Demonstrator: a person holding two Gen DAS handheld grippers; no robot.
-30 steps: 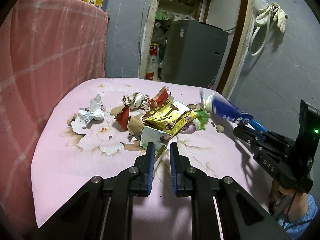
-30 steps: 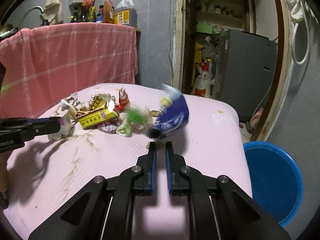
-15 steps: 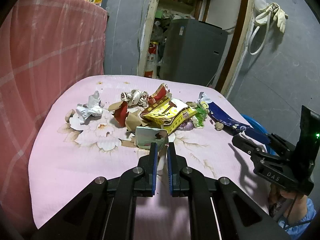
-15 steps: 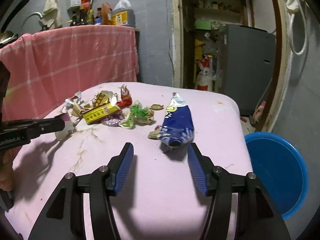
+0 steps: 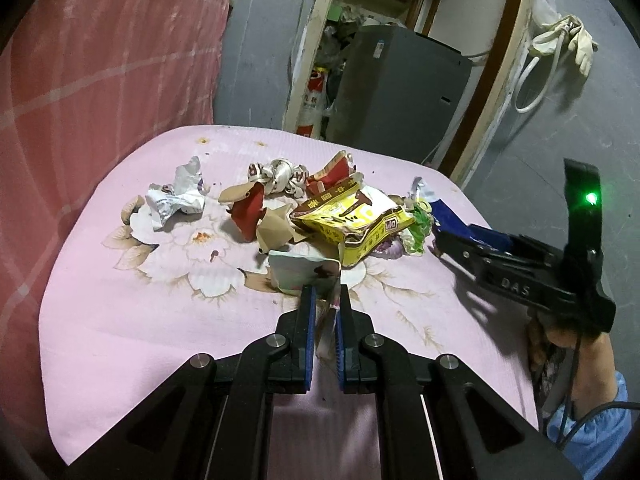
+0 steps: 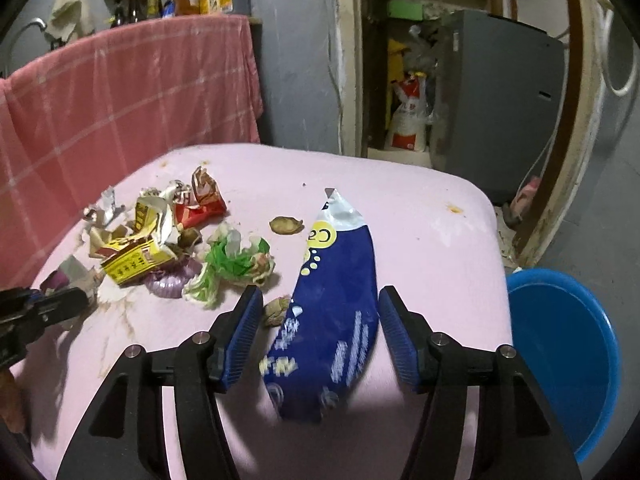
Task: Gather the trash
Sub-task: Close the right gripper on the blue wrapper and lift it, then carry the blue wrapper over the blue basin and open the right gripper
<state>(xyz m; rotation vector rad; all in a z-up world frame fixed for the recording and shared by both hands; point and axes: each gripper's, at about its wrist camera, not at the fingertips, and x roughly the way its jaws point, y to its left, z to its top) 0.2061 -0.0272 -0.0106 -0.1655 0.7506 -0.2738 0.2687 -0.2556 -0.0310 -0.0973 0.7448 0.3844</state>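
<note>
Pink floral cloth covers the surface [image 5: 120, 320], and the litter lies heaped across its middle. My left claw [image 5: 323, 320], at the bottom centre of its own view, is pinched nearly closed on the near edge of a pale crumpled wrapper [image 5: 298, 272], which sits at the front of the heap just below the yellow packet [image 5: 352, 216]. My right claw [image 6: 318, 332] stands about half wide, pads not pressing anything, with the long blue snack bag [image 6: 336, 312] lying flat between its fingers, lower centre of the right wrist view. Next to that bag's left side sit a small brown scrap [image 6: 276, 308] and the green crinkled wrapper [image 6: 232, 264].

As I judge it, this is the picking step: one piece gripped on the left, one lined up on the right. A blue basin [image 6: 560, 352] waits on the floor at the lower right, past the edge of the surface, and looks like the place for the trash. The next move calls for the right claw to settle lower and close across the bag's width, since thin foil lying flat could slip out. The left needs to lift cleanly without dragging its neighbours.
</note>
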